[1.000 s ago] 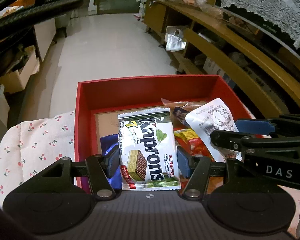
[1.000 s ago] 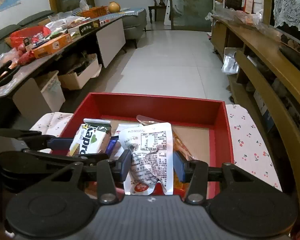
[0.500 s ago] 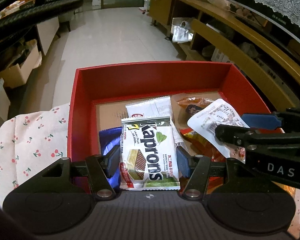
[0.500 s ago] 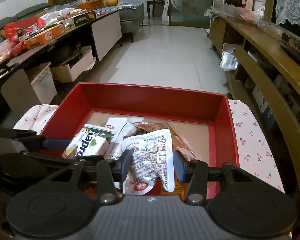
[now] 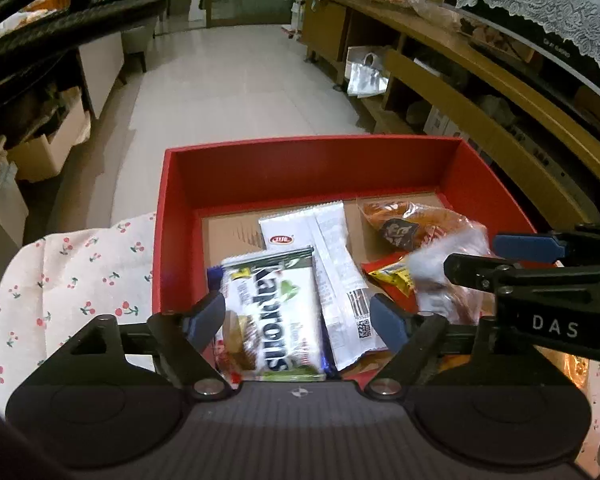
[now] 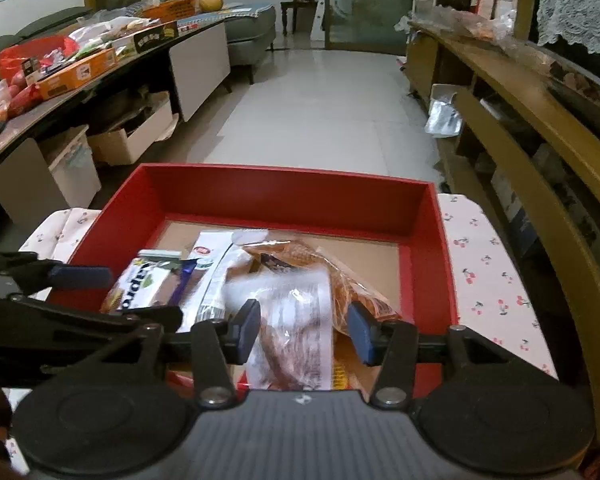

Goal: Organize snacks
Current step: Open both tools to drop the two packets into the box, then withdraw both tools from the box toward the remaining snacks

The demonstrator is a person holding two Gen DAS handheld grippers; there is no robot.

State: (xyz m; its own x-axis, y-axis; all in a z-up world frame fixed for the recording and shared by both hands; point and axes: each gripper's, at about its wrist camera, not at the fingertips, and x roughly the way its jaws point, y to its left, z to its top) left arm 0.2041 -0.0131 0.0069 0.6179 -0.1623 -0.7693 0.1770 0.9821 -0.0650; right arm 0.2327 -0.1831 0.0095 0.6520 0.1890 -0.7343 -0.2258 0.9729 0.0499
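A red box (image 5: 300, 148) (image 6: 284, 174) holds several snack packets. My left gripper (image 5: 296, 318) hangs over its near left part, and its jaws are opening. The white-and-green Kaprons wafer packet (image 5: 276, 312) sits blurred between them, free of the right pad. My right gripper (image 6: 304, 330) is over the near right part, jaws opening slightly. A white printed packet (image 6: 292, 320), also blurred, lies loose between its pads with a gap on the right. A white packet with a red logo (image 5: 300, 236), an orange bag (image 5: 412, 224) and a red-yellow packet (image 5: 388, 276) lie on the box floor.
The box rests on a cherry-print cloth (image 5: 72, 280) (image 6: 488, 272). A wooden shelf unit (image 5: 480, 92) runs along the right. A long table with boxes and bags (image 6: 80, 72) runs along the left. Tiled floor (image 6: 320, 112) lies beyond the box.
The left jaws have spread wide and the wafer packet has come loose, tilting and sinking. The white packet at the right gripper has slumped lower and turned.
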